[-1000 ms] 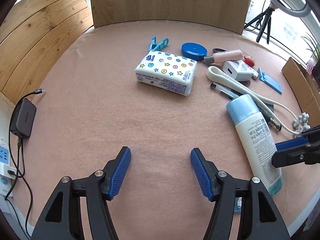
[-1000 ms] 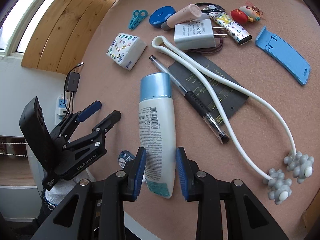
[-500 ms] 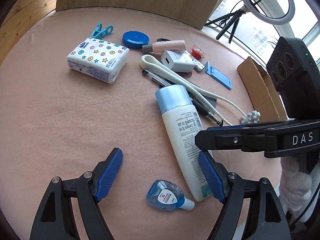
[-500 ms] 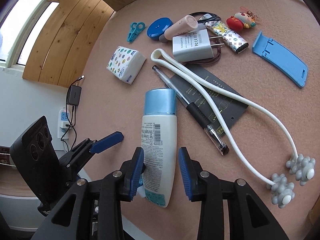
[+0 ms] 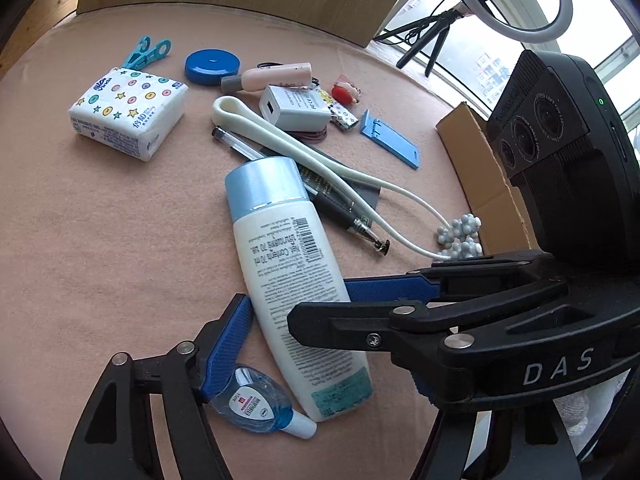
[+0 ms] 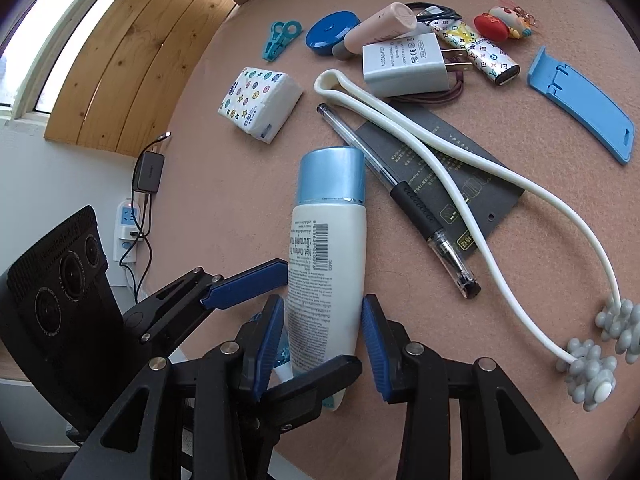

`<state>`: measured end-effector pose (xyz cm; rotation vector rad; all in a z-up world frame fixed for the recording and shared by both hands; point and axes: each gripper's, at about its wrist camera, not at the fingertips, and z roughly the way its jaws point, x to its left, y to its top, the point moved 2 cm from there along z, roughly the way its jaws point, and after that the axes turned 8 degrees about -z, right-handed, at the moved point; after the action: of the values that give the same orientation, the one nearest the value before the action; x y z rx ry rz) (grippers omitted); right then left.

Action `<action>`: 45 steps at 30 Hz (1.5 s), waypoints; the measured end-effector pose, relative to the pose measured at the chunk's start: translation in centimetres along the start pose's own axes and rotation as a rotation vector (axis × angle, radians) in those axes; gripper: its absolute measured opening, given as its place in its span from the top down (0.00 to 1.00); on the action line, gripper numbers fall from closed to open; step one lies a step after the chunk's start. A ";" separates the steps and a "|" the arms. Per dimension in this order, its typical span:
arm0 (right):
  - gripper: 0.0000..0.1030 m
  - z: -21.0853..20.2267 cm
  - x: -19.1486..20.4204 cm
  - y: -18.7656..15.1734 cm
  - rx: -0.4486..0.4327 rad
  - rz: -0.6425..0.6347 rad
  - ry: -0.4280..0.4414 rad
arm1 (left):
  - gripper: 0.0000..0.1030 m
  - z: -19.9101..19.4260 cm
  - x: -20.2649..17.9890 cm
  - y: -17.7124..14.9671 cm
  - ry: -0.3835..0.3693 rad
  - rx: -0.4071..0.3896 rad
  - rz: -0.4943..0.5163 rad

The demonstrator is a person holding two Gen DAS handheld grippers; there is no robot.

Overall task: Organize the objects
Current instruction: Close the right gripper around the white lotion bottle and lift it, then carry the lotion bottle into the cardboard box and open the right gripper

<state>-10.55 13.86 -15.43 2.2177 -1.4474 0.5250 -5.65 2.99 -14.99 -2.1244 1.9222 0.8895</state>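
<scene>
The white bottle (image 6: pixel 326 264) with a blue cap lies on the pink surface (image 5: pixel 100 260) — the right tongs (image 6: pixel 320 346) straddle its lower end, pads apart, barely touching. The left tongs (image 5: pixel 320 344) gape wide beside a small dropper bottle (image 5: pixel 256 404).

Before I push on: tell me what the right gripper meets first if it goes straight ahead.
The right gripper already has its jaws either side of the white lotion bottle with the pale blue cap, so going on slides it along that bottle toward the cap; whether the jaws touch it is unclear.
</scene>
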 end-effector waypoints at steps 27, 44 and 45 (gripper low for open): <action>0.70 -17.2 -7.4 -5.6 -0.366 0.112 -0.075 | 0.32 0.4 -19.2 1.7 -0.125 -0.087 0.259; 0.70 -24.0 -17.7 -9.8 -0.480 0.269 -0.203 | 0.37 8.5 -31.7 1.3 -0.158 -0.016 0.442; 0.70 -24.1 -18.0 -9.9 -0.482 0.272 -0.208 | 0.37 8.8 -32.0 1.3 -0.159 -0.017 0.448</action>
<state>-10.13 44.28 -6.49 1.7445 -1.7746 0.0120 -10.05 34.50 -5.51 -1.5920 2.3478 1.1100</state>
